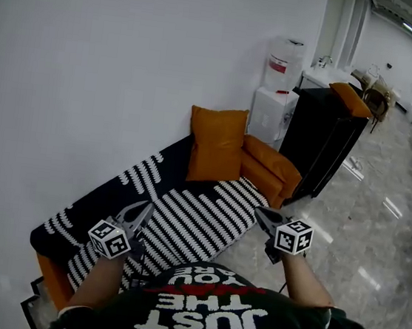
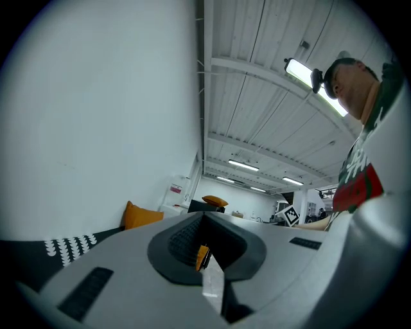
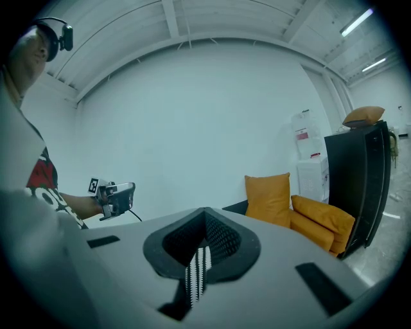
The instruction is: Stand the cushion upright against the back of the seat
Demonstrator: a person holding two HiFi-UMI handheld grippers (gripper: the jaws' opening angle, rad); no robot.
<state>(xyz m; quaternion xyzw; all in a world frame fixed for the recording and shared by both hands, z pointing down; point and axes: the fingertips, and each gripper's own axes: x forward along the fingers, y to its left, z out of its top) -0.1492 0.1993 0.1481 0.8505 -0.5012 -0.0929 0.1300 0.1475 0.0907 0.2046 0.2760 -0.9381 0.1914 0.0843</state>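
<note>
An orange cushion [image 1: 216, 143] stands upright against the white wall at the far end of the sofa [image 1: 199, 222], which has a black-and-white striped cover. The cushion also shows small in the left gripper view [image 2: 142, 216] and in the right gripper view [image 3: 268, 199]. My left gripper [image 1: 136, 213] hovers over the sofa's near end, shut and holding nothing. My right gripper [image 1: 261, 216] is off the sofa's front edge, jaws together with nothing in them. Both are well short of the cushion. Each gripper's own view shows the jaw tips met: the left gripper [image 2: 204, 257] and the right gripper [image 3: 199, 260].
An orange armrest [image 1: 269, 168] closes the sofa's far end beside the cushion. Beyond it stand a tall black cabinet [image 1: 321, 141] with a second orange cushion [image 1: 350, 99] on top, and a white water dispenser [image 1: 278, 94]. A glossy tiled floor [image 1: 360, 246] lies to the right.
</note>
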